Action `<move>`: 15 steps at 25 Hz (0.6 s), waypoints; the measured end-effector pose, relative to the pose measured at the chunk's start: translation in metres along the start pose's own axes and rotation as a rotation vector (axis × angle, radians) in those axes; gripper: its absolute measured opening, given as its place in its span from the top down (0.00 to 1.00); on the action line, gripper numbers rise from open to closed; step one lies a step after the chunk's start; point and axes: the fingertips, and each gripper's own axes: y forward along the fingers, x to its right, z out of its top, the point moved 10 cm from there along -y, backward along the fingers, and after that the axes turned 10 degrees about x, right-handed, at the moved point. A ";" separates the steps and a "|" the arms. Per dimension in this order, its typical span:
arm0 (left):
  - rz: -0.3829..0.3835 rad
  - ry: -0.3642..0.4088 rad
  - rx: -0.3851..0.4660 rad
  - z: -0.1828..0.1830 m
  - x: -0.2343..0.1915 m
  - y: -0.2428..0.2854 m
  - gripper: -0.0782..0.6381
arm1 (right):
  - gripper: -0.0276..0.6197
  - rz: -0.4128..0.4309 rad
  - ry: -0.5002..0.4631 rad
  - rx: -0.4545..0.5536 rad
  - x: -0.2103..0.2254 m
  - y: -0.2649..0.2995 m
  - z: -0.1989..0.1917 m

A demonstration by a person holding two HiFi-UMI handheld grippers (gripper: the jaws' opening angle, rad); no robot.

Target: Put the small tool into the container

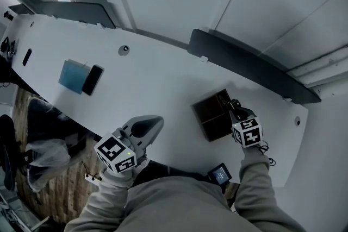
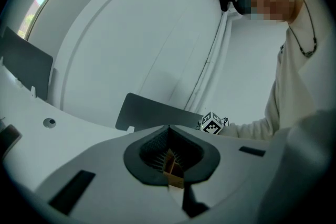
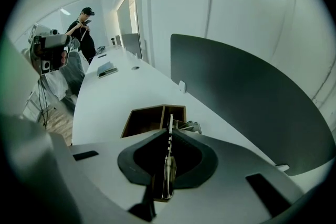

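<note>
Right gripper view gives me the clearest read: the right gripper has its jaws clamped on the small tool, a thin metal strip held edge-on that pokes out past the tips. Its free end lines up almost exactly with the divider of the container, a dark brown open box with two compartments. Something metallic lies in the right-hand compartment, but I cannot say what it is.

From the head view, the container sits toward the right end of the bench, between the dark screen along the far edge and the near edge. The right gripper hangs over the container's right side, angled down. The left gripper hovers above the near edge, well apart from the container, with its jaws together on nothing.

I judge the step in hand to be the delivery: the tool is gripped and brought over the box, not yet released. Next I would shift the tip off the divider to sit over one compartment, lower it inside the walls, then part the jaws. Releasing onto the divider risks the tool tipping out across the rim.
</note>
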 end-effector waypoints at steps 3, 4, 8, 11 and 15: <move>-0.001 0.002 0.002 -0.001 -0.001 0.000 0.89 | 0.89 -0.004 -0.019 -0.024 -0.001 0.007 -0.004; -0.002 0.003 0.004 -0.001 -0.001 0.000 0.89 | 0.89 -0.009 -0.037 -0.037 -0.002 0.010 -0.006; -0.008 0.002 0.004 -0.001 0.004 0.000 0.89 | 0.89 -0.014 -0.101 -0.080 -0.011 0.019 -0.013; -0.019 0.002 0.003 -0.004 0.006 0.000 0.89 | 0.89 -0.012 -0.092 -0.083 -0.014 0.024 -0.016; -0.010 -0.001 0.000 -0.003 0.004 -0.002 0.89 | 0.89 -0.004 -0.105 -0.095 -0.018 0.031 -0.018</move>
